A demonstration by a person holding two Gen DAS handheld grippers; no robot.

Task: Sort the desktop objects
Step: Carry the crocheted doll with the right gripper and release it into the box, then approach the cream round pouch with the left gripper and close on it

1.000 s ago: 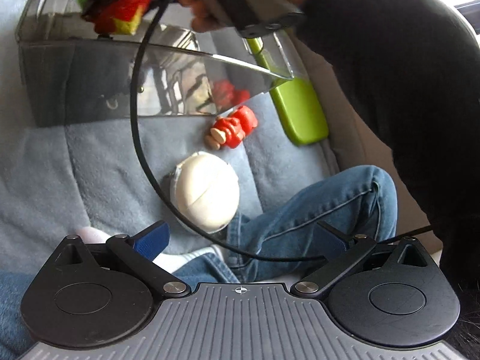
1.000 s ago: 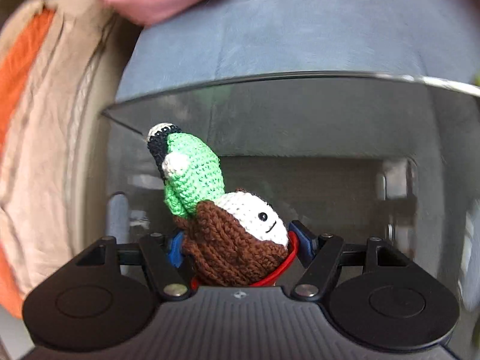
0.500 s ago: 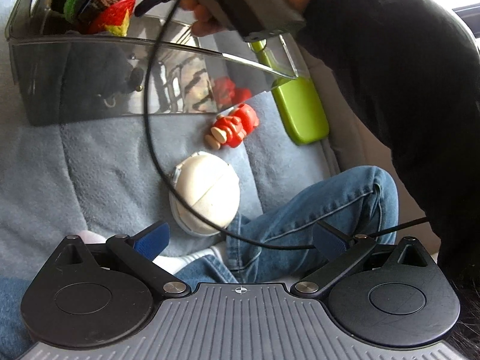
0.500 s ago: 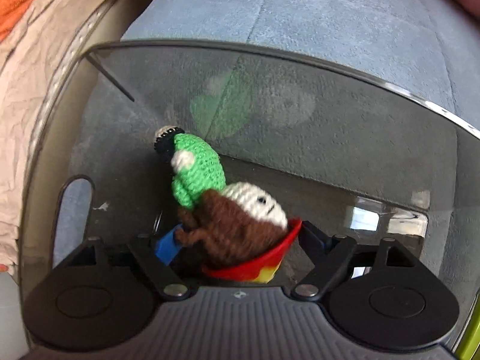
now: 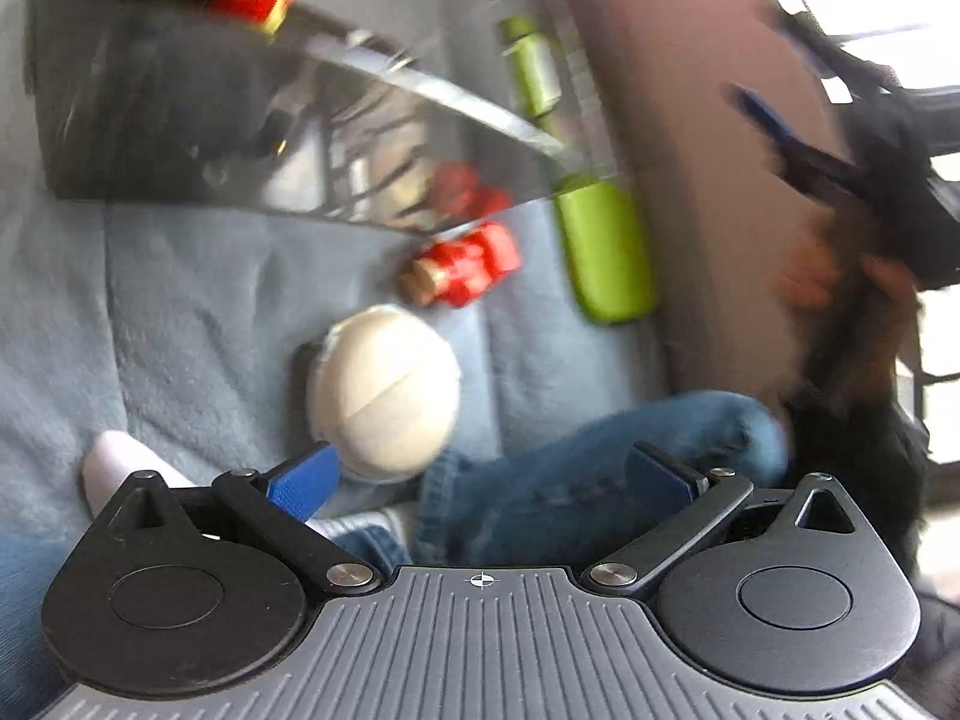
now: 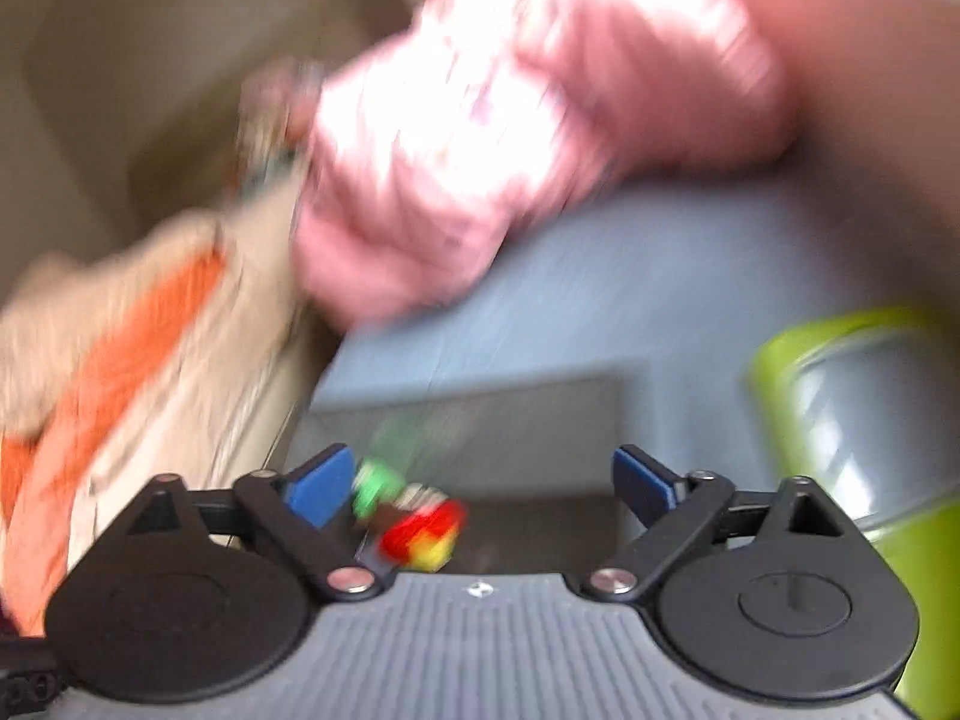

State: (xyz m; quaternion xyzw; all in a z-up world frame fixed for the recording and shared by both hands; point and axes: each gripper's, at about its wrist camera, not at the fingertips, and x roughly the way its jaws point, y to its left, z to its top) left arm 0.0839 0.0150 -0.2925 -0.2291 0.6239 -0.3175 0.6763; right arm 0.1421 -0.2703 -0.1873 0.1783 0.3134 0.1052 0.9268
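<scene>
- One crocheted toy (image 6: pixel 414 516) is the task's thing: it has a green part, a brown part with some white, and a red and yellow base. It looks blurred.
- It lies just under the right tool (image 6: pixel 480 480), nearer to the left blue pad, inside the clear bin (image 5: pixel 150 120); the pads do not touch it.
- The right tool's jaws are opening, spread wide, grasping nothing.
- The left tool (image 5: pixel 480 474) is also released, nothing between its pads.
- Ahead of the left tool lie a white round object (image 5: pixel 384 384), a red toy (image 5: pixel 468 267) and a green case (image 5: pixel 606 252) on the blue cushion (image 5: pixel 180 300).
</scene>
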